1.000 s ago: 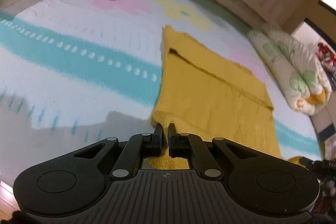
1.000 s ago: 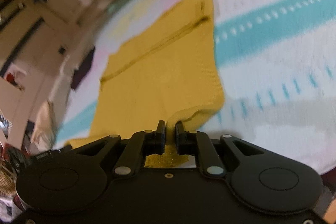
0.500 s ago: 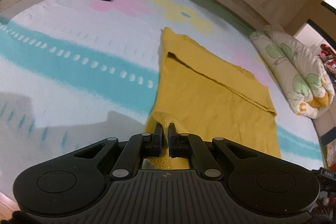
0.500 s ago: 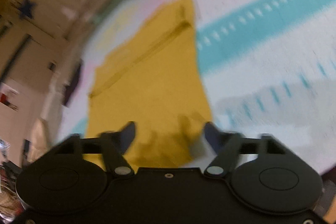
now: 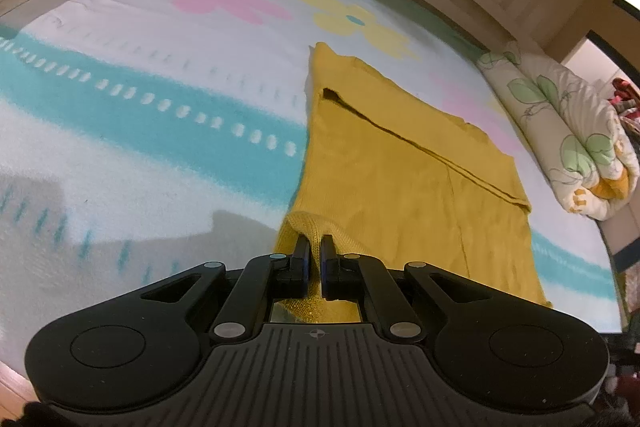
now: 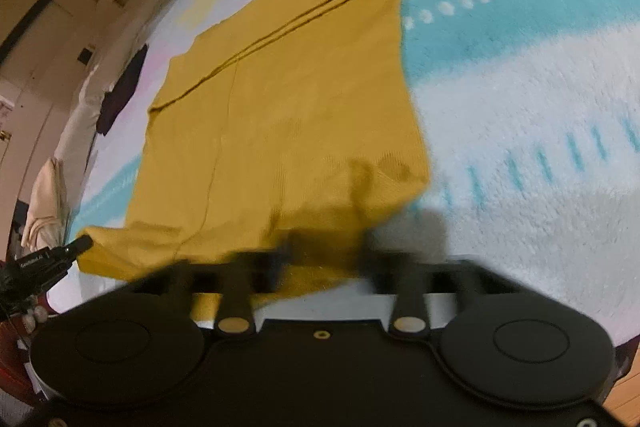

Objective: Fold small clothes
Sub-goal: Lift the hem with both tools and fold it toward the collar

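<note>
Warm, rather dim indoor light is cast over both views, and a yellowish tint is given to everything. The left wrist view is rendered sharp, with a grey shadow (image 5: pixel 132 227) thrown on the blanket (image 5: pixel 160 155) near its front edge. The right wrist view is smeared by motion: the right gripper (image 6: pixel 326 251) is blurred to dark streaks. Straight lines are bent strongly toward the edges by the fisheye lenses.

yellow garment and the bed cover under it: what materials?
Yellow garment: looks like a matte fine knit; ribbed stitches show at the corner pinched by the left hand-held gripper. Bed cover: seemingly plush fleece, with a fuzzy nap and a soft-edged print.
</note>
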